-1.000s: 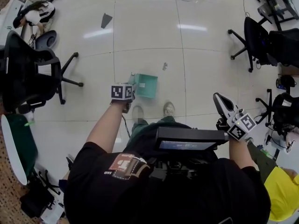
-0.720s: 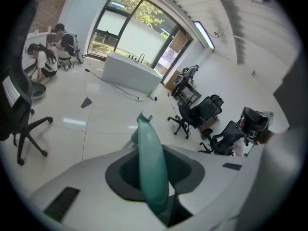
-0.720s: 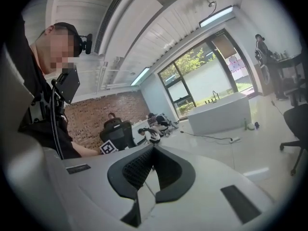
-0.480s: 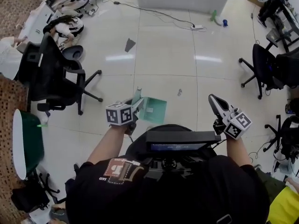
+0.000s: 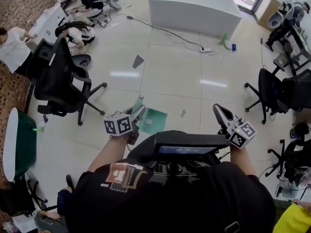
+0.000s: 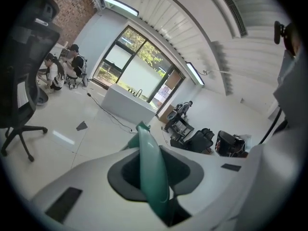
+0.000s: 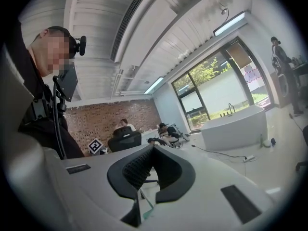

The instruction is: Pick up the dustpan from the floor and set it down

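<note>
Entry: we find the left claw point(image 5: 137, 112) clenched on the dustpan point(image 5: 155, 121), gripping it by its handle point(image 6: 152, 170). In the left gripper view the teal handle runs up between the two jaws with a pad pressing on either side, and the jaws have just been closing further on it. The dustpan is off the floor point(image 5: 170, 76). In the head view its teal pan sits just ahead of this claw's tips and slightly to their right. The marker cube point(image 5: 118, 125) sits directly behind the claw.

Right claw point(image 5: 221, 114): jaws drawn together, nothing between them. It is held up well to the right of the left claw, apart from the dustpan.

We also note:
- a small scrap point(image 5: 183, 113) on the floor between the two claws
- a dark scrap point(image 5: 138, 61) further ahead of the left claw
- a black office chair point(image 5: 60, 79) to the left of the left claw
- a white tub point(image 5: 194, 8) far ahead of both
</note>
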{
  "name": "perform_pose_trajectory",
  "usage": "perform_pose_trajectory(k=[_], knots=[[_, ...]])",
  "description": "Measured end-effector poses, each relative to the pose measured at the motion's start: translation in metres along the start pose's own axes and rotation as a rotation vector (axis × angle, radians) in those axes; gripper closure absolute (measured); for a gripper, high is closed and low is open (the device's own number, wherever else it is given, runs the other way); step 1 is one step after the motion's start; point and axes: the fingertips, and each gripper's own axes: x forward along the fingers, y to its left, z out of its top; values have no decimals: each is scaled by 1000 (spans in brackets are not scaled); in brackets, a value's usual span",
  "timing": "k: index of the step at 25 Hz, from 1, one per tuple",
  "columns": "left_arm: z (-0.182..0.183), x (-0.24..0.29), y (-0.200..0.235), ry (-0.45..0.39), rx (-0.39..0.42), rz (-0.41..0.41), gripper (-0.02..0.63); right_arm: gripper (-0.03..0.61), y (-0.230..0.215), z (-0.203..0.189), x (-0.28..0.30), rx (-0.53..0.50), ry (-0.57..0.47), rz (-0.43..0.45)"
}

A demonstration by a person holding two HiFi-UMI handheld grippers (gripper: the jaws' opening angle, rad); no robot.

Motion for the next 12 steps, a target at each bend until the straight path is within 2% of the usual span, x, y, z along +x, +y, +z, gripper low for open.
perform_pose_trajectory(k=[4, 12], knots=[[8, -5, -3, -15, -30, -32, 529, 568, 12, 6, 0, 1, 3, 10], [20, -5, -5, -10, 17, -37, 526, 568, 14, 8, 0, -11, -2, 0]])
